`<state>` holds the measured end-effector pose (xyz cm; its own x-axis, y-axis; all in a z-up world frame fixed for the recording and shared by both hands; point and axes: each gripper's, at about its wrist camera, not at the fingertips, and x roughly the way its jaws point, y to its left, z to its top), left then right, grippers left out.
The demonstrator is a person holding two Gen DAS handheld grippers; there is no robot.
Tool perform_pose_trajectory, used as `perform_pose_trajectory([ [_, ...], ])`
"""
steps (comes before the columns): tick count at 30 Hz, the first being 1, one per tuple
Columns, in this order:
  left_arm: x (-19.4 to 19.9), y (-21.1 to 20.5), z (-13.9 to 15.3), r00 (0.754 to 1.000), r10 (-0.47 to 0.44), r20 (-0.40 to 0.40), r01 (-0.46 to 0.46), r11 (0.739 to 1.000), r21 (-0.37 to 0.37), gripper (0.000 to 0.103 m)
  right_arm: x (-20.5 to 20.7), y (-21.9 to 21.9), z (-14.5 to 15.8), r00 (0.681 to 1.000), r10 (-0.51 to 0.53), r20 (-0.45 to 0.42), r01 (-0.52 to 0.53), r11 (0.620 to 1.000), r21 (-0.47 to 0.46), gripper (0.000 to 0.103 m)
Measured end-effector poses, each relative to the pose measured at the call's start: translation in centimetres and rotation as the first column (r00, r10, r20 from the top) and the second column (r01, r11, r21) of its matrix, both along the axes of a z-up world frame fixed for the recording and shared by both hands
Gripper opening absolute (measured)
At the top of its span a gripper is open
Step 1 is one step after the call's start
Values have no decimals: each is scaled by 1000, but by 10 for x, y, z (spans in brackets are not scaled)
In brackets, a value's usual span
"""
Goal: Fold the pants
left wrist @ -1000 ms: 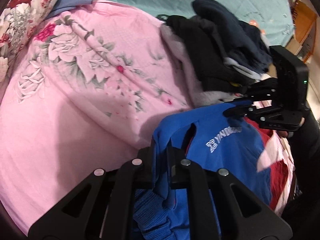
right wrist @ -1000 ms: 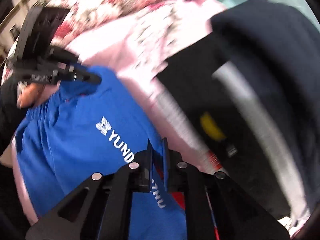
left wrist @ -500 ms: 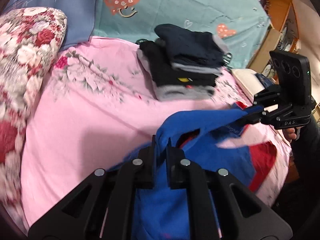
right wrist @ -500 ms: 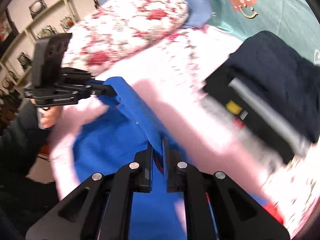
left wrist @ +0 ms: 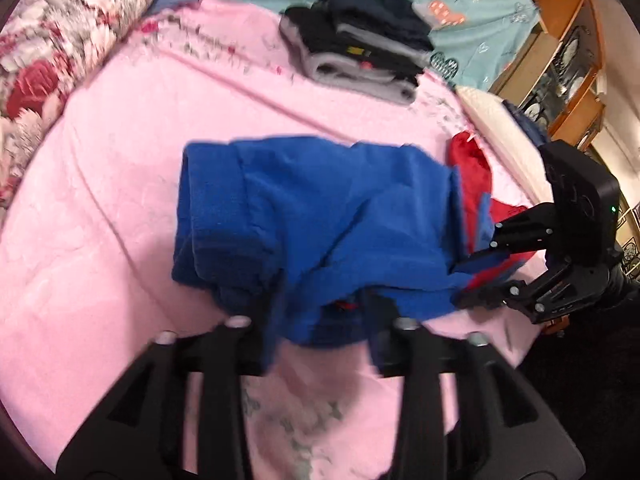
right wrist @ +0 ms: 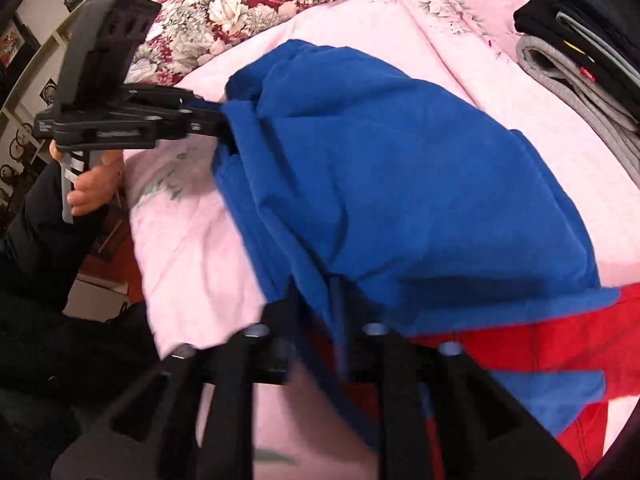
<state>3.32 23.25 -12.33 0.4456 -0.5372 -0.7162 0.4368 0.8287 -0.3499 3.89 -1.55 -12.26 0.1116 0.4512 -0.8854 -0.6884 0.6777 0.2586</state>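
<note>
The blue and red pants lie folded on the pink bedspread; they also show in the right wrist view. My left gripper has its jaws spread wide at the near edge of the blue fabric, which drapes loosely between them. My right gripper also has its jaws spread, with a blue edge hanging between them. Each gripper shows in the other's view: the right gripper at the pants' right edge, the left gripper at their left edge.
A stack of folded dark and grey clothes sits at the back of the bed, also in the right wrist view. A floral pillow lies at the left. Wooden shelves stand at the right. The bed edge is near my hands.
Both grippers were shut on the raised blue fabric; now both are open and the pants have dropped onto the bed in a folded heap.
</note>
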Motion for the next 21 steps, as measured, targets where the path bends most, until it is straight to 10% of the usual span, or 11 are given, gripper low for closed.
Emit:
perform_pose_trajectory([
  [2,-16,7,19,996,26,83,-25,999,-21,85,-7,-3,22,1000,21,1,-21,997,76,41],
  [5,-28,12,51,984,78,161,-59,992,-115,85,-2,-5,52,996,-24,89,12,991,133,42],
  [9,-7,-2,64,970,216,110,-187,955,-228,82,25,9,25,986,-118,117,108,990,87,7],
  [10,-3,-6,61,970,227,91,-201,951,-235,77,33,14,5,990,-129,56,125,989,74,7],
  [13,19,-36,32,982,182,-47,-188,958,-216,0,31,15,-29,987,-147,-69,151,987,60,7],
  [15,28,-54,1,972,182,-151,-206,965,-161,0,31,3,-20,980,-162,-115,170,983,67,9],
  [18,33,-71,-28,951,234,-201,-239,971,0,0,45,-56,19,942,-302,-143,321,939,128,35],
  [21,32,-69,-40,937,264,-228,-270,963,3,1,86,-142,54,809,-587,-2,587,809,7,67],
])
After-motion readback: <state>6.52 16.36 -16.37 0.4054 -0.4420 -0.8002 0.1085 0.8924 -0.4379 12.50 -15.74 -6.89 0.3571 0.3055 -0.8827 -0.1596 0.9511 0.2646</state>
